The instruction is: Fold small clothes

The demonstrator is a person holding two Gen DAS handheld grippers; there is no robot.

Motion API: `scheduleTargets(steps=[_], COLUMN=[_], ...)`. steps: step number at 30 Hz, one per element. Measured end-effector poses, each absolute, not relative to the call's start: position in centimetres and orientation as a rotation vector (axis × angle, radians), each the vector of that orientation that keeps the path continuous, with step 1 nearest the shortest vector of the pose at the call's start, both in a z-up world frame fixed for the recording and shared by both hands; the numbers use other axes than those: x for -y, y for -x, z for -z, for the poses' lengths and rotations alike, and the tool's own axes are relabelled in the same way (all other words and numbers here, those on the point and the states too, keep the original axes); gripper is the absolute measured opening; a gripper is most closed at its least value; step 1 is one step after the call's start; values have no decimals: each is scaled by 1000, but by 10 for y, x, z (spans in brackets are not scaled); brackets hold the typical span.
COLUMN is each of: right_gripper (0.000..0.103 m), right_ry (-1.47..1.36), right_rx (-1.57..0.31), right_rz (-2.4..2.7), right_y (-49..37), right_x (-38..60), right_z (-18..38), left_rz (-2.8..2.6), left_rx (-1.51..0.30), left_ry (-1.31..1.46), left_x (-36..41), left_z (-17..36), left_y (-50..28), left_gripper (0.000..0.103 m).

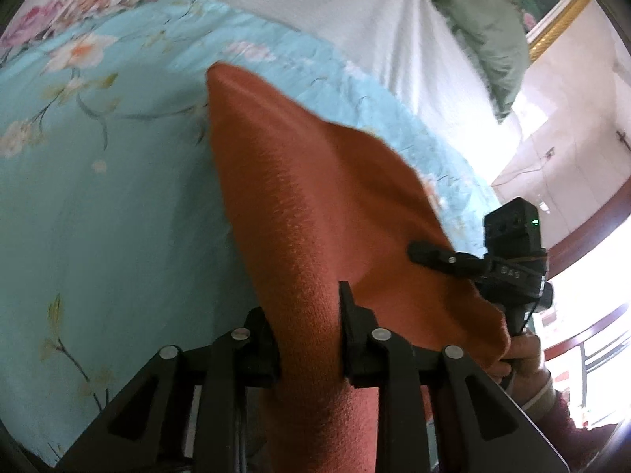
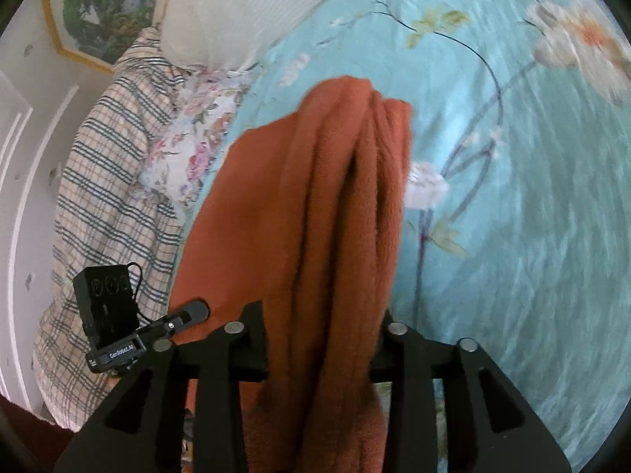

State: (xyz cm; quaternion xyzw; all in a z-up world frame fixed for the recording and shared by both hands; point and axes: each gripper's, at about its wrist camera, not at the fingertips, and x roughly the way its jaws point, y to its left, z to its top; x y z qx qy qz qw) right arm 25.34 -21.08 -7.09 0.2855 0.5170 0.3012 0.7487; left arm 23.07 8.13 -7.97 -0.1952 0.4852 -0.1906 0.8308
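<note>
A rust-orange fleece garment [image 1: 315,205] hangs lifted above a turquoise floral bedspread [image 1: 98,197]. My left gripper [image 1: 309,327] is shut on one part of its edge, with cloth bunched between the fingers. My right gripper [image 2: 323,335] is shut on another part, where the garment [image 2: 335,205] hangs in thick folds. The right gripper also shows in the left wrist view [image 1: 426,254] at the garment's right side. The left gripper shows in the right wrist view [image 2: 193,313] at the garment's left side.
The bedspread [image 2: 512,216] covers the bed below. A white sheet [image 1: 374,19] and an olive garment [image 1: 493,31] lie at the far side. A plaid cloth [image 2: 110,197] and a floral cloth [image 2: 189,149] lie at the bed's left. A framed picture [image 2: 98,8] hangs on the wall.
</note>
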Motion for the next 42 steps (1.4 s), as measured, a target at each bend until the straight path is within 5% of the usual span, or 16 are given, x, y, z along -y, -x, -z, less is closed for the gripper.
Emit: scheduleTargets(steps=[4, 6, 13, 18, 22, 24, 30, 42], right_gripper=[54, 61, 62, 55, 40, 13, 11, 12], right_ry=[-603, -581, -521, -473, -525, -537, -513, -528], right_rx=[-1116, -1094, -970, -1058, -1077, -1072, -876, -1039], right_rz=[-603, -560, -550, -548, -565, -573, -604, -414], right_y=[-250, -247, -248, -275, -292, -297, -271, -275], right_x=[219, 226, 236, 213, 208, 205, 216, 237], right_z=[62, 53, 6, 25, 38, 34, -17, 61], left_rz=[357, 350, 283, 344, 404, 420, 465, 480], left_rx=[-1048, -1046, -970, -929, -923, -929, -925, -1001], left_ry=[403, 410, 378, 344, 324, 310, 291, 266], left_x=[-88, -93, -110, -99, -88, -83, -72, -55], left_z=[88, 89, 60, 44, 40, 41, 33, 75], left_y=[-228, -226, -203, -196, -195, -196, -201, -205], left_gripper=[48, 50, 53, 51, 51, 51, 51, 44])
